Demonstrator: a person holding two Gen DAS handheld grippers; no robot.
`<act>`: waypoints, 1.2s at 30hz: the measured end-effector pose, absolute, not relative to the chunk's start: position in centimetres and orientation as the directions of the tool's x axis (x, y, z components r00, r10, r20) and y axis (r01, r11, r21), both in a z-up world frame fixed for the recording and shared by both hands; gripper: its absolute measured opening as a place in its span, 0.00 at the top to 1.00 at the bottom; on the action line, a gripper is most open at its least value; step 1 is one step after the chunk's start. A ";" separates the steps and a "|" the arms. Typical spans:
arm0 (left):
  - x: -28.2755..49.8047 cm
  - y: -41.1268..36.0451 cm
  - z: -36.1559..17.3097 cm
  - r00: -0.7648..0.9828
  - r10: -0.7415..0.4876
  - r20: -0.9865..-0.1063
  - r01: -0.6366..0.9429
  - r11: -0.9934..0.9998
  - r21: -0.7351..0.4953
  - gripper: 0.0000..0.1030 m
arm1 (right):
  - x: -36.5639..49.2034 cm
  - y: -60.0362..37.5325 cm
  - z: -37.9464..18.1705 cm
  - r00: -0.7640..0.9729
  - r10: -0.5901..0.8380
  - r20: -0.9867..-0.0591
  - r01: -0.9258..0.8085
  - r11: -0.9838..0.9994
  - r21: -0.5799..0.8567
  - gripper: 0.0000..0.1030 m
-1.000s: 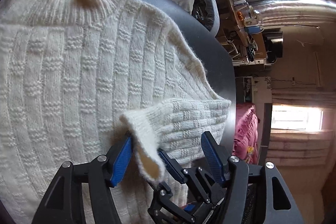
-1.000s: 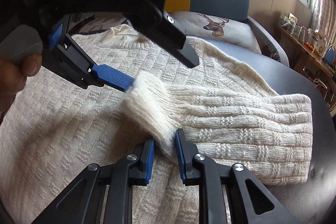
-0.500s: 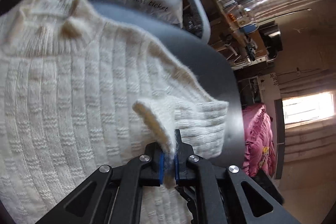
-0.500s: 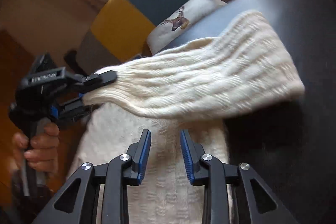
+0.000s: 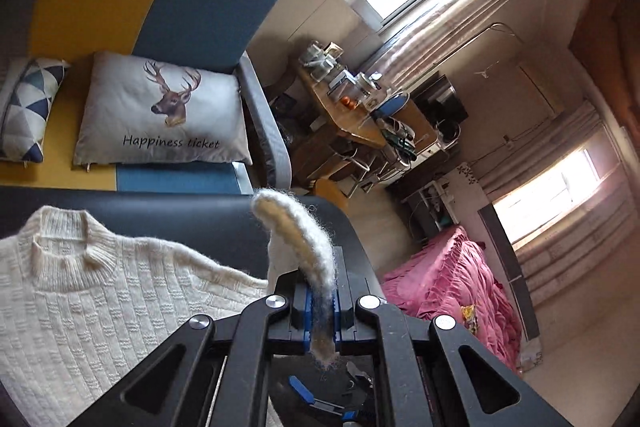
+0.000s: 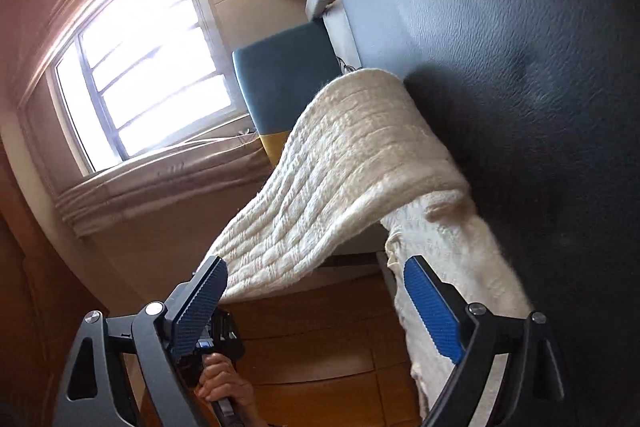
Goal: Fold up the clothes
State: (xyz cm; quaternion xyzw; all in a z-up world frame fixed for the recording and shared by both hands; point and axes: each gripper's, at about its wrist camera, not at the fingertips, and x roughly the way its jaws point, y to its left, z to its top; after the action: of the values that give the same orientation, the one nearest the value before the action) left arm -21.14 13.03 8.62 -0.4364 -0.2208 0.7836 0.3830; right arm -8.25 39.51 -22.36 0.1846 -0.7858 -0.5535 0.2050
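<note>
A cream knit sweater (image 5: 100,299) lies spread on the dark table (image 5: 180,215). My left gripper (image 5: 320,291) is shut on the sleeve cuff (image 5: 304,227) and holds it high above the table. In the right wrist view the sleeve (image 6: 340,167) stretches from the sweater body (image 6: 460,255) up to that gripper, whose tip is hidden behind my right finger. A hand (image 6: 224,383) holds its handle. My right gripper (image 6: 314,267) is rolled on its side, and its jaws are opening wide. Its blue pads (image 6: 432,303) press on nothing.
Behind the table stands a yellow and blue sofa with a deer cushion (image 5: 160,115) and a triangle-patterned cushion (image 5: 24,107). A cluttered wooden desk (image 5: 352,115) and a pink bed cover (image 5: 452,287) lie to the right. A bright window (image 6: 152,59) fills the wall.
My left gripper closed on the sleeve cuff and lifted it well above the table. My right gripper let the cuff go, rolled onto its side and spread its jaws.
</note>
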 end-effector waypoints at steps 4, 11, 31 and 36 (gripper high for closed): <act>-21.2 10.1 10.0 -0.369 0.793 -0.484 -0.391 -0.605 -0.693 0.93 | -11.0 37.3 -23.0 -0.855 -0.500 0.137 -0.076 0.381 0.921 0.10; -20.7 3.1 10.4 -0.438 0.784 -0.440 -0.356 -0.601 -0.716 0.93 | -15.0 36.5 -24.4 -0.877 -0.477 0.063 -0.124 0.352 0.928 0.10; -21.1 -11.3 -13.9 -0.337 0.537 -0.773 0.029 -0.815 -0.578 0.93 | -18.6 32.9 -18.3 -0.738 -0.495 -0.458 -0.250 -0.430 0.868 0.13; -20.6 -13.6 -17.0 -0.294 0.606 -0.739 0.072 -0.758 -0.649 0.91 | -18.1 32.7 -18.5 -0.715 -0.503 -0.485 -0.255 -0.459 0.851 0.14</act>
State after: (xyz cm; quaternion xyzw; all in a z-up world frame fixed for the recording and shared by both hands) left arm -20.61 -13.59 -17.02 -0.5665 -0.2988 0.7469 0.1788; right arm -18.11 32.71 -18.49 0.3686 -0.5140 -0.7704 0.0803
